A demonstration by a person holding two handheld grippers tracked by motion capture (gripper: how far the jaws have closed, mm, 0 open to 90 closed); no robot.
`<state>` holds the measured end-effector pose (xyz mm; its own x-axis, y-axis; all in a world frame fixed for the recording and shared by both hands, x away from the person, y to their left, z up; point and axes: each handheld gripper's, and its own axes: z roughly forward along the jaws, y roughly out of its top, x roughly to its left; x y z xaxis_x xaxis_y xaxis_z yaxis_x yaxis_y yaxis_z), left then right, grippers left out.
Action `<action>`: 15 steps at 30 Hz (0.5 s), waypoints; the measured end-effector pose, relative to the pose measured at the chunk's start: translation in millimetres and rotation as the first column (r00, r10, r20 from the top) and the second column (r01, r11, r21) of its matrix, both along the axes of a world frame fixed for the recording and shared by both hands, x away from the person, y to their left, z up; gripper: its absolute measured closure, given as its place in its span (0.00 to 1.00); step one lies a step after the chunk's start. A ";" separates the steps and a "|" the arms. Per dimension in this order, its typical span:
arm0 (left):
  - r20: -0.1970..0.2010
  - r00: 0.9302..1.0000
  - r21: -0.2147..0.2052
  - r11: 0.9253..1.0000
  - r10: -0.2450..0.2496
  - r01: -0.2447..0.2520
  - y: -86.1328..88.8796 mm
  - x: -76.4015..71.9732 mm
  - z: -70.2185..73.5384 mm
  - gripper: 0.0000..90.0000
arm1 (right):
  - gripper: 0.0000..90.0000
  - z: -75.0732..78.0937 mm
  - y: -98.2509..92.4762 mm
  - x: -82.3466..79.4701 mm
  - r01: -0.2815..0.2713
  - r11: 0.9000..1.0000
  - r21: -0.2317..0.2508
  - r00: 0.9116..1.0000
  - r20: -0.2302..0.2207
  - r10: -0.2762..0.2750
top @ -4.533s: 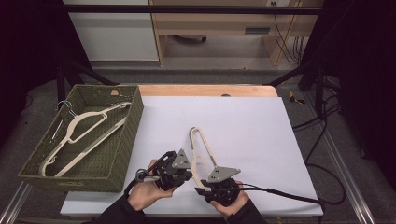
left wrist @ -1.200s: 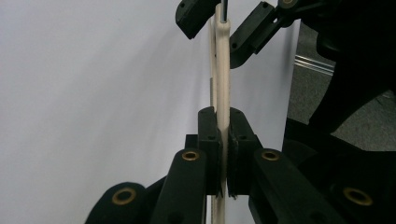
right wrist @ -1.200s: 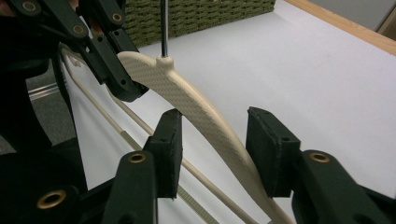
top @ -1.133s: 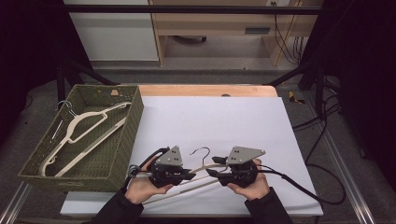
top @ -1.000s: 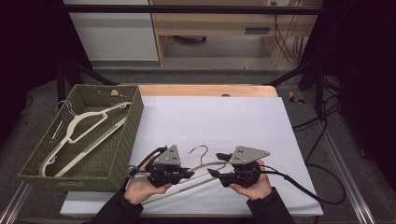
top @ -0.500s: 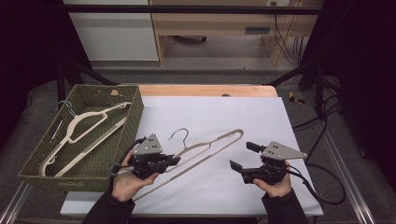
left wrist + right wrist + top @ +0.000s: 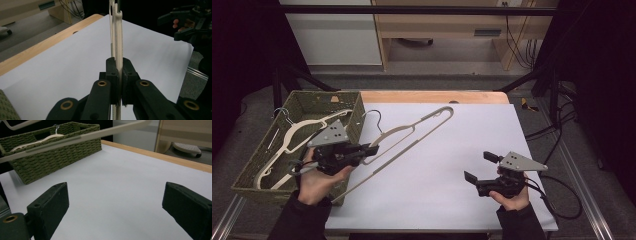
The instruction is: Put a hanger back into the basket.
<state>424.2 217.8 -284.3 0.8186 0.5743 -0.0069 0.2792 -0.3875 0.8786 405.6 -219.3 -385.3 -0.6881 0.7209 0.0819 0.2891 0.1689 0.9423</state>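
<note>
My left gripper (image 7: 373, 149) is shut on a cream plastic hanger (image 7: 412, 131) close to its wire hook, which points away from me. The hanger hangs tilted above the white table, its long bar slanting from the basket's near corner up to the far right. In the left gripper view both pads (image 7: 112, 72) press on the hanger's thin edge (image 7: 117, 37), the left gripper (image 7: 119, 75) closed around it. My right gripper (image 7: 478, 166) rests low at the near right with nothing between its jaws, which have just been opening. In its own view the right gripper (image 7: 115, 205) stands open and wide.
A green woven basket (image 7: 319, 93) sits at the table's left and holds more cream hangers (image 7: 292, 137). The white sheet (image 7: 472, 135) covers the tabletop, with a wooden strip along its far edge. Cables trail off the right side.
The right gripper has let go of the hanger, opened and drawn off to the right. The left gripper has lifted the hanger and carried it left, next to the basket.
</note>
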 end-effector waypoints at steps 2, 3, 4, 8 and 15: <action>0.010 1.000 0.005 1.000 0.010 -0.010 7.4 1.2 6.3 0.96 | 0.08 -1.3 -2.5 1.1 0.019 1.000 0.009 1.000 -0.003 -0.019; 0.017 1.000 0.009 1.000 0.015 -0.015 11.4 2.1 9.4 0.96 | 0.08 -1.6 -4.2 1.5 0.022 1.000 0.012 1.000 -0.006 -0.022; 0.022 0.999 0.009 1.000 0.023 -0.023 15.7 3.1 12.6 0.96 | 0.08 -1.8 -5.5 1.7 0.027 1.000 0.015 1.000 -0.008 -0.027; 0.036 0.998 0.001 0.999 0.053 -0.053 36.5 9.0 25.4 0.96 | 0.08 -2.5 -9.5 2.6 0.042 0.999 0.023 0.999 -0.005 -0.042; 0.044 0.995 -0.012 0.995 0.095 -0.094 70.7 20.3 40.2 0.96 | 0.08 -2.9 -10.7 2.9 0.054 0.998 0.016 0.999 -0.008 -0.054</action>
<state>444.5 288.5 -244.0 0.7602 0.6493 0.0221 0.2748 -0.3522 0.8947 408.6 -230.0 -388.2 -0.6479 0.7553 0.0990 0.3043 0.1375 0.9426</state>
